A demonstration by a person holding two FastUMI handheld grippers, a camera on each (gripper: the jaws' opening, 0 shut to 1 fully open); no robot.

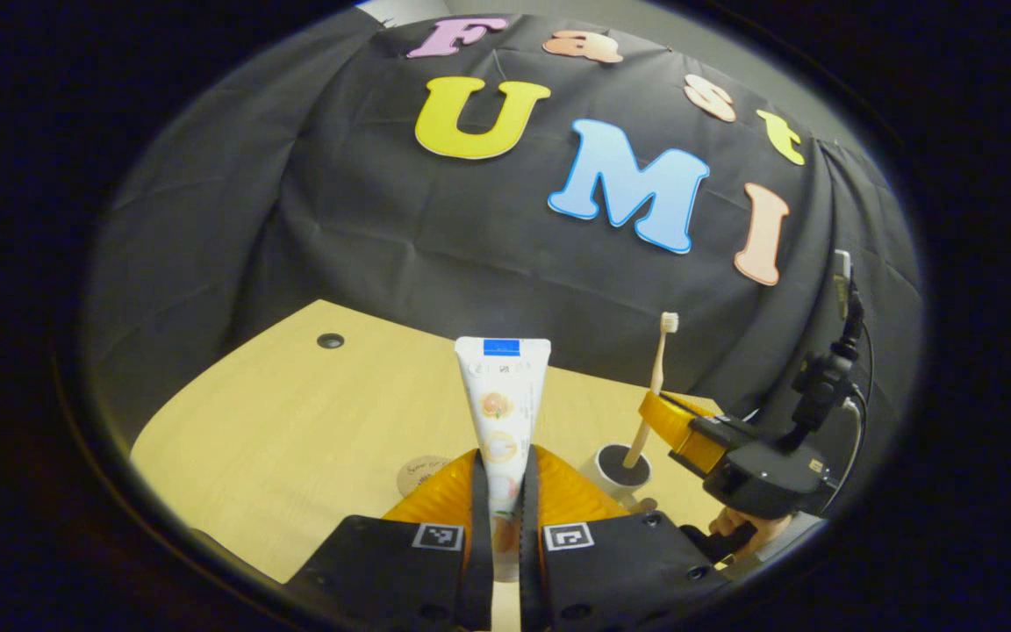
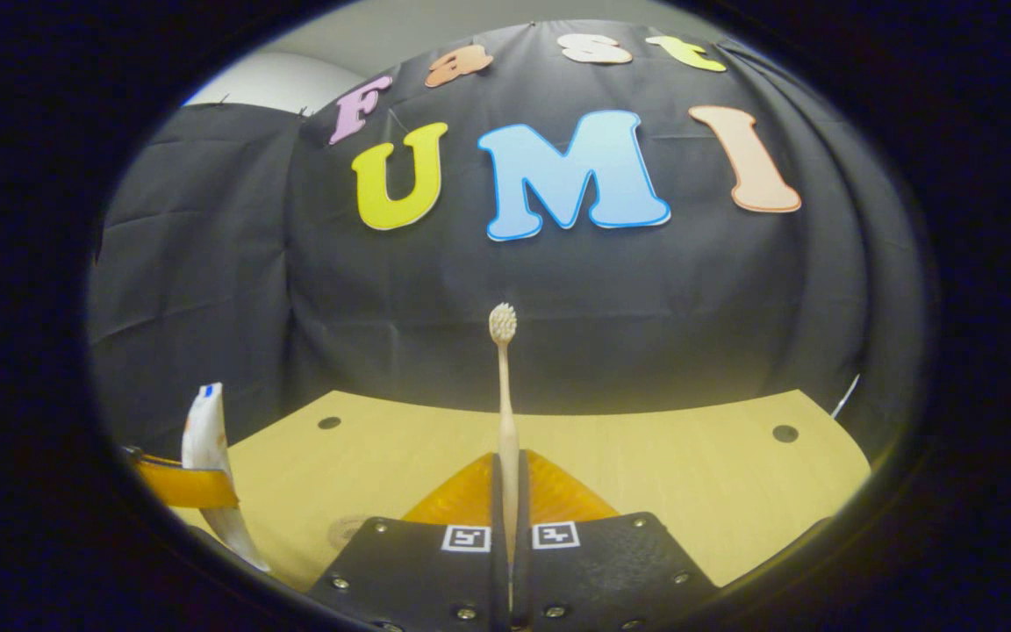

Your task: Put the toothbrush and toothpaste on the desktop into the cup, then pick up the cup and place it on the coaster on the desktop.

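Both grippers loaded, left gripper [image 1: 505, 518] clamped on upright toothpaste [image 1: 502, 412] above the worktop [image 1: 295, 412], right gripper [image 2: 506, 518] clamped on toothbrush [image 2: 505, 412], bristles up, handle end in the cup [image 1: 624, 470] to the right, coaster [image 1: 422, 474] near left of toothpaste

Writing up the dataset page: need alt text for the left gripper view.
The left tongs grip a toothpaste tube upright over a wooden desktop. To the right, the right tongs hold a toothbrush with its lower end in a cup, bristles up. A round coaster lies just left of the tube.
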